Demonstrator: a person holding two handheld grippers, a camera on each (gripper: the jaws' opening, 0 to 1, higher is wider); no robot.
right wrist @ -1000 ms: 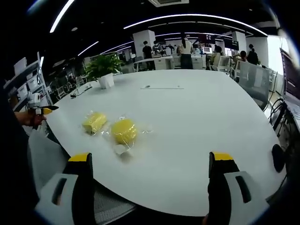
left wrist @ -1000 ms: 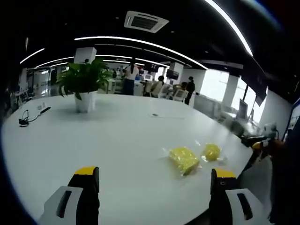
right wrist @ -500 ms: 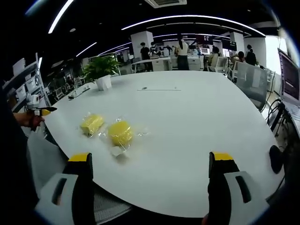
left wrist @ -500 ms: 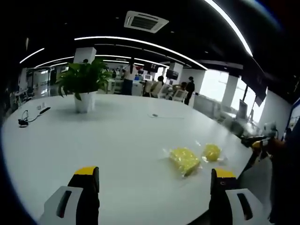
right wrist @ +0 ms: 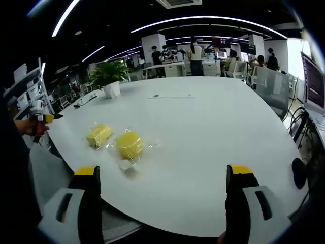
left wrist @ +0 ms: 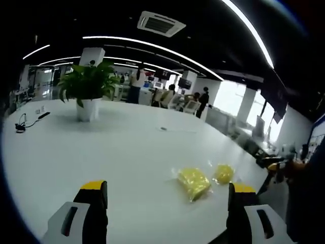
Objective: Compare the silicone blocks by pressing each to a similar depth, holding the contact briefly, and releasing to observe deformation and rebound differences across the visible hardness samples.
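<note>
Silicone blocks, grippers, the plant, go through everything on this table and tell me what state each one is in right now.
Left hand-held gripper: open, empty, above the table.
Right hand-held gripper: open, empty, short of the blocks.
Rectangular block: in a clear bag, lying flat, untouched.
Round block: in a clear bag, lying flat beside the other, untouched.
Plant: upright in its white pot.
Cable: lying loose near the table's far edge.
</note>
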